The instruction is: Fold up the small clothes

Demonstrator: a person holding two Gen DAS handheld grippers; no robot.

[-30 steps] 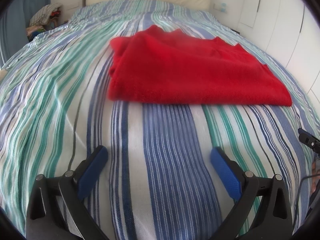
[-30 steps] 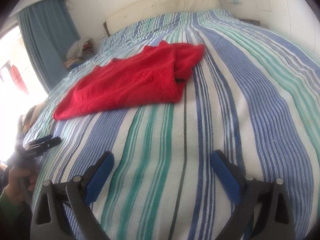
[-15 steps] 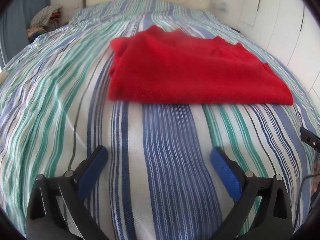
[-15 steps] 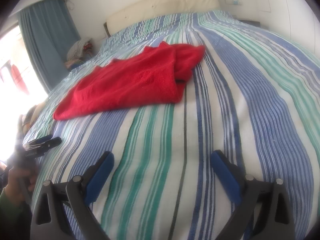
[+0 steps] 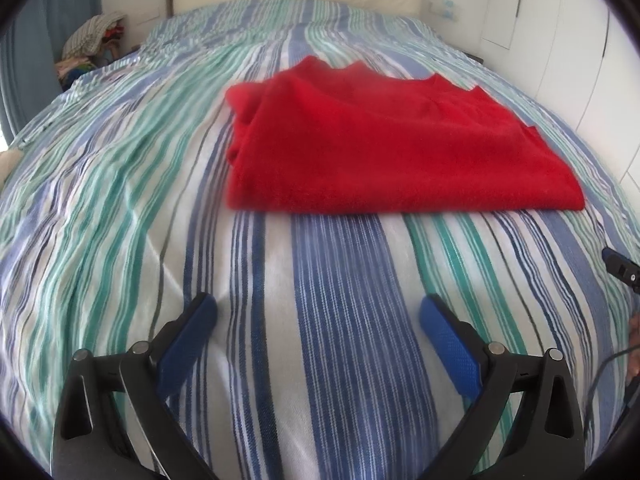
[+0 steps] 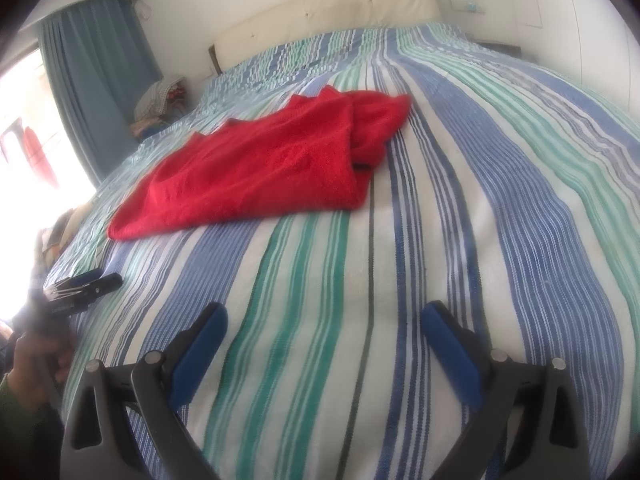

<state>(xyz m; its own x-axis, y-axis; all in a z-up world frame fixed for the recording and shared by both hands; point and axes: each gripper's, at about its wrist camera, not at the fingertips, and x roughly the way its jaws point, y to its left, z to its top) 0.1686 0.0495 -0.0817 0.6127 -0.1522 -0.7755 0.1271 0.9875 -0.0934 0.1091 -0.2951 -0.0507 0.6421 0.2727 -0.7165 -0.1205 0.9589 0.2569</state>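
The red garment (image 5: 384, 152) lies mid-frame (folded) on the striped bed (image 5: 120, 200), well beyond the spread, empty left gripper (image 5: 318, 316) and right gripper (image 6: 324, 320).

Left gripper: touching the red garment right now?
Apart. In the left wrist view, the open left gripper sits short of the red garment, with a band of bare striped bedspread between its fingertips and the garment's near edge.

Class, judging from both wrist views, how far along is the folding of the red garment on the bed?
Done: the red garment already lies doubled over on the striped bedspread, though its far end looks bunched. In hand: nothing; the left gripper and right gripper are open and apart from the garment. Left: probably tidying or another fold, though it may be finished.
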